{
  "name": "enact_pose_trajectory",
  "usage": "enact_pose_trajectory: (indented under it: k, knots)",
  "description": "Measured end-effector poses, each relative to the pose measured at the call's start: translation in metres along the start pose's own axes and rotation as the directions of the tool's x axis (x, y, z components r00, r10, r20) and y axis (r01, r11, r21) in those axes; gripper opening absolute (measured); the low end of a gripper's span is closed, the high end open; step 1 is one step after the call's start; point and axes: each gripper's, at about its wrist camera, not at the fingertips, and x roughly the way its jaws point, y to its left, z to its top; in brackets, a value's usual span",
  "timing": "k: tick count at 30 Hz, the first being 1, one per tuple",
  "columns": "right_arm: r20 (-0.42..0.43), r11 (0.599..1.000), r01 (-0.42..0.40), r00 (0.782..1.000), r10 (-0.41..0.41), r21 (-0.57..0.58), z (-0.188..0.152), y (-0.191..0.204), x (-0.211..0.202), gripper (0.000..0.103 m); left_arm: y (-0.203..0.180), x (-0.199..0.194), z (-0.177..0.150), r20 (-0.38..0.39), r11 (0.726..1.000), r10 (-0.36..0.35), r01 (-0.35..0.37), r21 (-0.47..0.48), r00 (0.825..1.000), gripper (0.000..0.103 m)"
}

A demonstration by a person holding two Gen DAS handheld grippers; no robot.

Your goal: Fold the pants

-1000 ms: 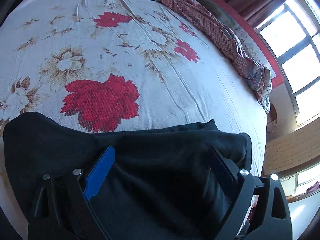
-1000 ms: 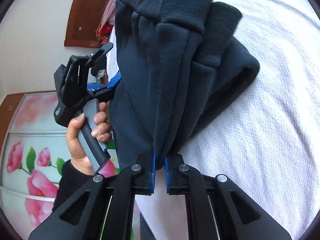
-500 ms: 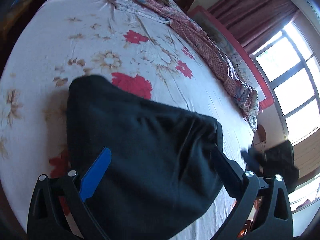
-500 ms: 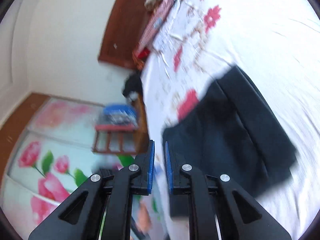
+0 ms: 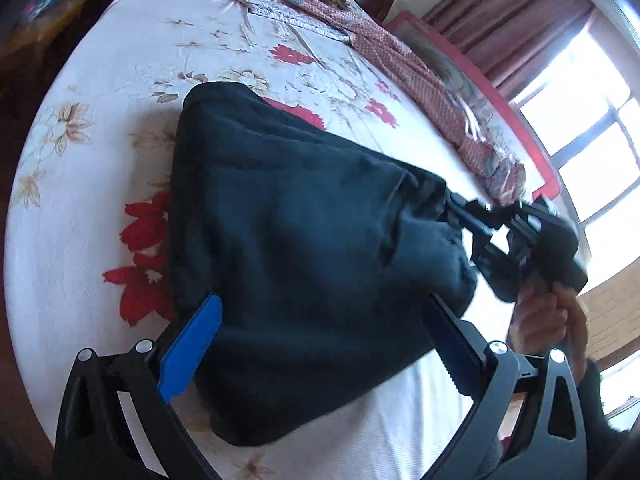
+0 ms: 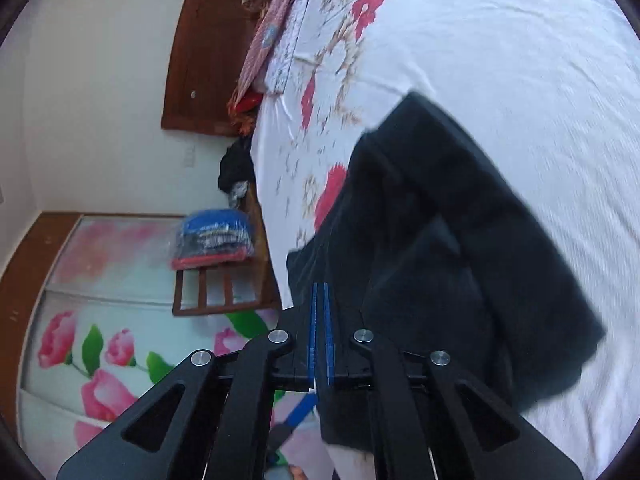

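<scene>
The dark navy pants [image 5: 300, 220] lie folded in a thick bundle on the floral bedsheet [image 5: 100, 160]. My left gripper [image 5: 322, 300] is open wide, and its fingers straddle the near end of the bundle without pressing it. My right gripper [image 5: 454, 204], held by a hand [image 5: 540, 316], points at the gathered waistband corner on the right. In the right wrist view the right gripper [image 6: 320, 286] is shut, pads together over the near edge of the pants [image 6: 440, 220], and no cloth shows between them. The left gripper's blue pad [image 6: 298, 412] shows below it.
A red patterned blanket [image 5: 400, 52] runs along the bed's far edge, with a bright window [image 5: 592, 120] behind it. Beside the bed stand a wooden headboard [image 6: 200, 60], a wooden stool with bagged clothes [image 6: 216, 236] and a floral wardrobe door [image 6: 100, 320].
The right gripper let go of the hanging pants, which now lie flat on the bed, then rose and shut again. The left gripper drew back, so more of the bundle shows.
</scene>
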Motion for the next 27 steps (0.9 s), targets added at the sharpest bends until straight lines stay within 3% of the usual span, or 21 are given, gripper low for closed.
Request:
enact_pose_trajectory:
  k: [2, 4, 6, 7, 9, 10, 12, 13, 16, 18, 19, 21, 25, 27]
  knots:
    - [-0.065, 0.999, 0.03, 0.997, -0.031, -0.013, -0.019, -0.011, 0.0, 0.004, -0.008, -0.004, -0.012, -0.015, 1.0, -0.013, 0.013, 0.017, 1.0, 0.1]
    - [-0.078, 0.997, 0.08, 0.994, -0.078, 0.024, -0.029, -0.042, -0.003, 0.017, -0.014, 0.002, -0.026, -0.052, 0.997, 0.015, -0.011, 0.077, 0.999, 0.1]
    - [-0.081, 0.994, -0.012, 0.996, 0.021, 0.109, -0.033, -0.074, -0.006, 0.008, -0.011, 0.007, -0.036, -0.068, 0.995, 0.028, -0.021, 0.097, 0.997, 0.099]
    - [-0.08, 0.993, 0.0, 0.997, 0.01, 0.118, -0.035, -0.077, -0.007, 0.0, -0.007, 0.006, -0.039, -0.058, 0.995, 0.012, -0.006, 0.097, 0.998, 0.099]
    - [-0.07, 0.997, 0.017, 0.997, -0.011, 0.076, -0.038, -0.061, -0.013, 0.0, -0.002, 0.004, -0.04, -0.053, 0.997, 0.0, 0.004, 0.073, 0.999, 0.096]
    - [-0.063, 0.998, 0.008, 0.998, -0.004, 0.055, -0.039, -0.052, -0.019, 0.005, 0.0, 0.002, -0.039, -0.049, 0.998, -0.007, 0.01, 0.059, 0.999, 0.096]
    - [-0.013, 1.0, -0.012, 1.0, 0.012, 0.006, -0.041, -0.043, -0.04, 0.029, -0.001, -0.004, -0.039, -0.046, 0.999, -0.001, 0.003, 0.034, 0.999, 0.096]
    - [0.035, 1.0, 0.012, 0.999, -0.013, 0.019, -0.038, -0.049, -0.051, 0.047, -0.001, -0.007, -0.038, -0.041, 1.0, -0.002, 0.003, 0.028, 0.999, 0.096]
    - [0.104, 0.978, 0.054, 0.992, -0.076, 0.201, -0.035, -0.098, -0.076, 0.05, 0.002, -0.015, -0.04, -0.023, 1.0, 0.002, -0.002, -0.006, 1.0, 0.096]
    - [0.133, 0.955, -0.031, 0.991, -0.009, 0.295, -0.04, -0.119, -0.091, 0.044, 0.005, -0.019, -0.044, -0.017, 0.999, -0.001, 0.0, -0.041, 1.0, 0.096]
    - [0.137, 0.952, -0.03, 0.991, -0.012, 0.305, -0.045, -0.117, -0.1, 0.045, 0.007, -0.021, -0.046, -0.022, 0.998, 0.01, -0.011, -0.054, 1.0, 0.097]
    - [0.122, 0.973, -0.02, 0.992, -0.009, 0.23, -0.054, -0.101, -0.114, 0.046, 0.011, -0.028, -0.057, -0.041, 0.995, 0.018, -0.022, -0.097, 0.999, 0.097]
    - [0.068, 0.994, 0.04, 0.997, -0.047, 0.099, -0.072, -0.076, -0.135, 0.046, 0.012, -0.056, -0.082, -0.004, 0.985, 0.012, -0.012, -0.17, 1.0, 0.097]
    - [0.042, 0.991, 0.133, 0.99, -0.134, 0.021, -0.087, -0.063, -0.136, 0.066, 0.006, -0.066, -0.097, 0.002, 0.983, 0.032, -0.031, -0.179, 0.999, 0.1]
